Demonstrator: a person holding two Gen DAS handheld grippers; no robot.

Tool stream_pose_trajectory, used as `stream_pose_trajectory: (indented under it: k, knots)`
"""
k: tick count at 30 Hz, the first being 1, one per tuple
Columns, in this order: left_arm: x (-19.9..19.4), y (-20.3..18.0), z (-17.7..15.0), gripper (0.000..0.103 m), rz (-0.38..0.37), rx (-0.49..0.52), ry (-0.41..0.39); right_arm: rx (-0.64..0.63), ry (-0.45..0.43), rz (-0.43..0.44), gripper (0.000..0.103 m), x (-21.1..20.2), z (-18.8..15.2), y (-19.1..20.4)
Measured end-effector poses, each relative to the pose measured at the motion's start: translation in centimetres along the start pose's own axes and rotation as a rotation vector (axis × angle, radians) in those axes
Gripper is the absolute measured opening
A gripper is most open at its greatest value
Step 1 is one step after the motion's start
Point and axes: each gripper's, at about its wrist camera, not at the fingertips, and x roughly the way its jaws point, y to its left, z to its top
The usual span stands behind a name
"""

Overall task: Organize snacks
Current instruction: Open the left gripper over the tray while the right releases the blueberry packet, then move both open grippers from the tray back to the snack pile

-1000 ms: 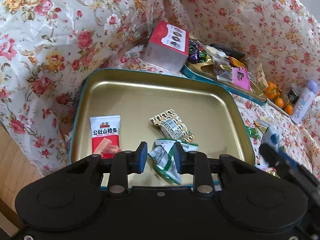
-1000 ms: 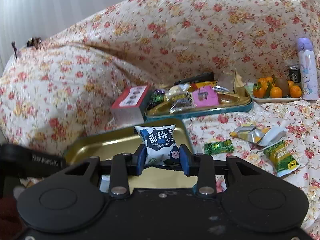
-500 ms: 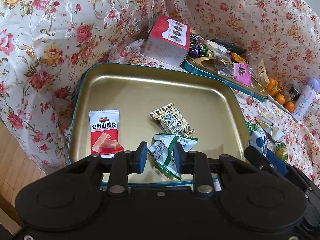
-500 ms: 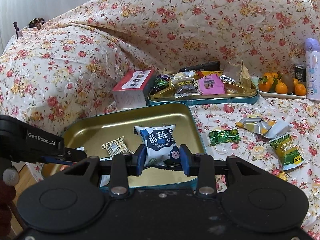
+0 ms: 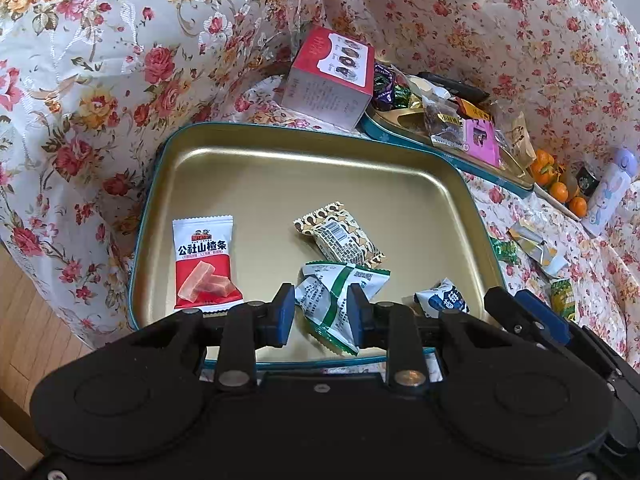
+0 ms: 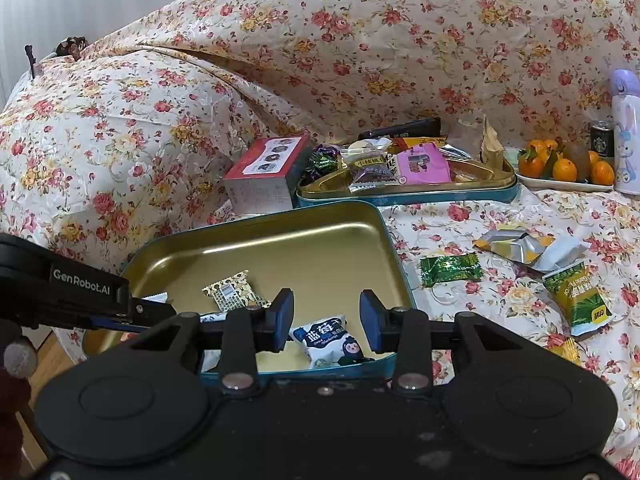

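The blueberry packet (image 6: 327,340) lay in the near right corner of the gold tin tray (image 6: 280,240), loose between the pads of my right hand-held gripper (image 6: 325,321), whose jaws stood apart and touched nothing. My left hand-held gripper (image 5: 320,314) was clamped on the green-and-white packet (image 5: 338,300), crinkled foil, just over the tray floor. Beside it in the tray lay a red hawthorn strip packet (image 5: 204,264), flat, with a serrated top edge, and a gold patterned packet (image 5: 340,234) with a barcode facing up. The tray was a shallow rounded rectangle, shiny gold inside with a teal rim, resting on a floral sofa cover (image 6: 120,140).

Behind the tray stood a red-topped box (image 5: 328,76), next to a second tin tray (image 6: 408,194) heaped with mixed wrappers. Off to the right, loose on the cover, were a green candy (image 6: 450,269), a silver-and-yellow wrapper (image 6: 516,246) and a green-and-yellow packet (image 6: 580,298).

Only the right wrist view showed the plate of oranges (image 6: 560,168), the dark can (image 6: 602,140) and the bunny bottle (image 6: 626,128) clearly. The left view alone showed the red packet in full, and a strip of wood floor (image 5: 24,320) at the left edge.
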Motion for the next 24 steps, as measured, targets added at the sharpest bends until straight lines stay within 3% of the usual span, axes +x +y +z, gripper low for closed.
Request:
stream_pose_trajectory:
  k: [15, 24]
  knots:
    - [-0.3, -1.9, -0.5, 0.036, 0.011, 0.094, -0.025, -0.005, -0.006, -0.008, 0.04, -0.8, -0.5, -0.4]
    - [-0.9, -4.2, -1.9, 0.036, -0.022, 0.177, -0.033, -0.007, -0.026, -0.091, 0.04, -2.3, -1.4, -3.4]
